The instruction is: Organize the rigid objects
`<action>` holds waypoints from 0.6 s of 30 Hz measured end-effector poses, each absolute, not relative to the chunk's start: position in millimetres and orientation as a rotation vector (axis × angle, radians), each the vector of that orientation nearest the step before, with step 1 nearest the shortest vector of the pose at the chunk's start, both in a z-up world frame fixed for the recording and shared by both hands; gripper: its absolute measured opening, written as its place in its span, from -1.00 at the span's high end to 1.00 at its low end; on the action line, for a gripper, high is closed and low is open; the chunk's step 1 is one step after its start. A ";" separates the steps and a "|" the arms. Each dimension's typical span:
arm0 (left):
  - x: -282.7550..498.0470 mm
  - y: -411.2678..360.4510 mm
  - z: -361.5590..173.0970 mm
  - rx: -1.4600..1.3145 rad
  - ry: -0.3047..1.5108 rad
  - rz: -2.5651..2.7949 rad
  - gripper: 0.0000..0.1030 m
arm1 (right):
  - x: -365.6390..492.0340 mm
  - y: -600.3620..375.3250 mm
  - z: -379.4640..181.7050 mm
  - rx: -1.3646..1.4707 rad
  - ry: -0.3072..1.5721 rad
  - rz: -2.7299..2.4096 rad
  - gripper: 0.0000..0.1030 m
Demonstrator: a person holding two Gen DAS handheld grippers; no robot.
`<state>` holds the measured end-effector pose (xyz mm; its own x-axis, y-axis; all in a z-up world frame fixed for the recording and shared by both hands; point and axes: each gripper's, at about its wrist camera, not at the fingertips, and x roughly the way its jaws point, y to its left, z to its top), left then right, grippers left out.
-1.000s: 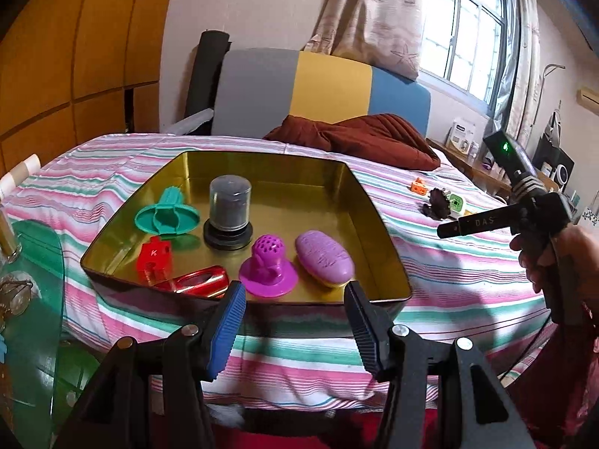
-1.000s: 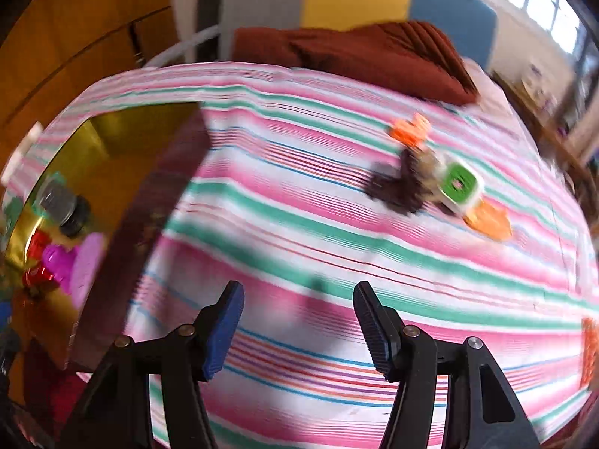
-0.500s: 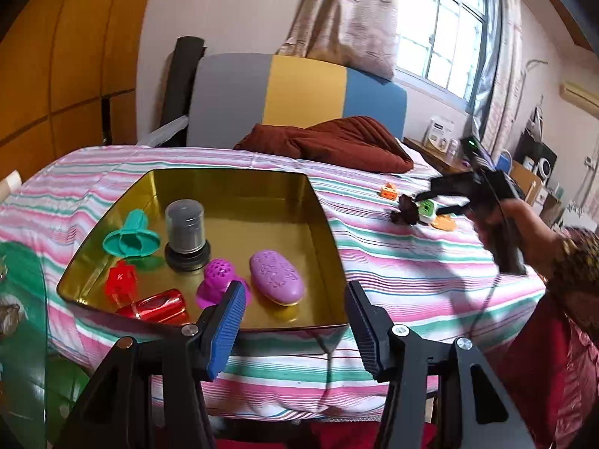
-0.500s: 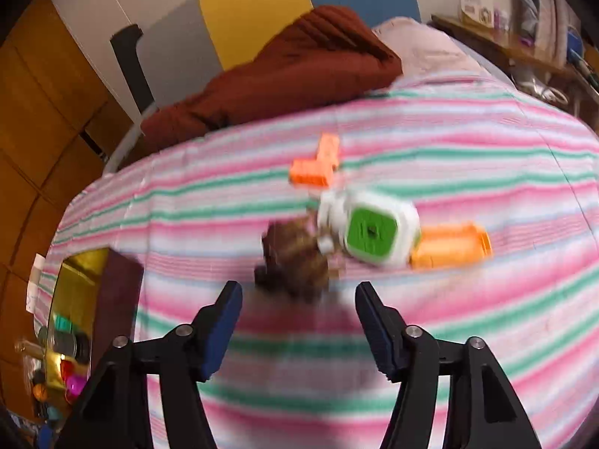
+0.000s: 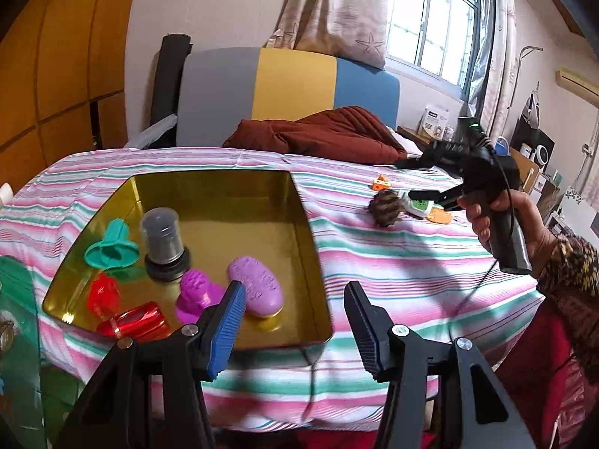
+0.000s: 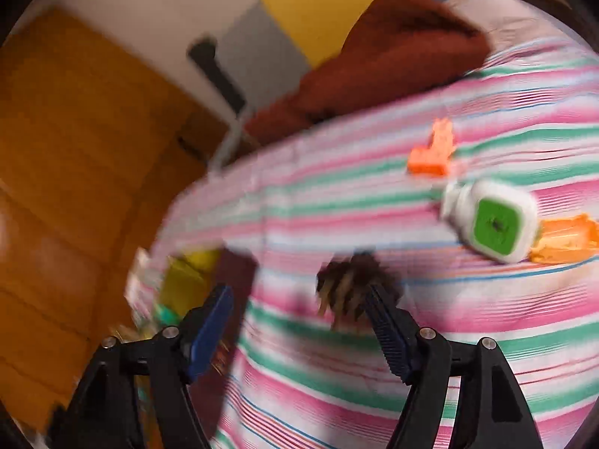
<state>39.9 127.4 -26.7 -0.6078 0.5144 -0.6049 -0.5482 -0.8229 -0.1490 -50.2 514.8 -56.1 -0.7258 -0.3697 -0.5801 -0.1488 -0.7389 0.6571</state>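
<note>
- So the thing we're after looks like the brown spiky pinecone-shaped piece [image 6: 352,292], sitting on the pink-and-green striped bedcover [image 6: 374,374], well apart from the gold metal tray [image 5: 303,224] and just beside the white square block with a green face [image 6: 494,220].
- Our right gripper [image 6: 299,321] has its jaws apart, they've just been opening wider, and nothing is pinched. The cone sits right at the tip of the right-hand finger rather than centred in the gap; the frame is too blurry to say if it touches.
- Our left gripper [image 5: 295,314] hangs with jaws apart and empty, over the near edge of the tray.
- Handling guess: the cone looks light and stiff, but those scales could snag or snap, and the rounded body may roll on the soft cover. We'd line up so it sits in the middle, then squeeze across its widest part, gently.
- 2 orange plastic pieces also lie out there, the small blocky one [image 6: 430,153] and the flat one [image 6: 565,239], both probably hard, light and a bit slick.
- The tray already holds a purple oval soap-like lump [image 5: 256,286], a magenta knob [image 5: 196,293] and a grey capped jar [image 5: 163,239].
</note>
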 end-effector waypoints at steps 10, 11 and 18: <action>18.3 214.3 3.9 -0.781 0.130 2.272 -0.07 | -43.8 547.5 -60.6 1.236 -1.141 -2.935 -0.62; 13.3 223.9 4.4 -0.796 0.127 2.264 -0.07 | -49.3 542.6 -59.3 1.249 -1.073 -2.948 -0.62; 2.9 250.8 -10.9 -0.878 0.125 2.240 -0.07 | -78.0 501.3 -71.1 1.326 -0.738 -2.863 -0.51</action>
<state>2.9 250.8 -10.9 -0.5118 0.5893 -0.6251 -0.6550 -0.7385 -0.1600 -78.0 501.3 -71.1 -0.6610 -0.0986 -0.7439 -0.2731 -0.8917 0.3609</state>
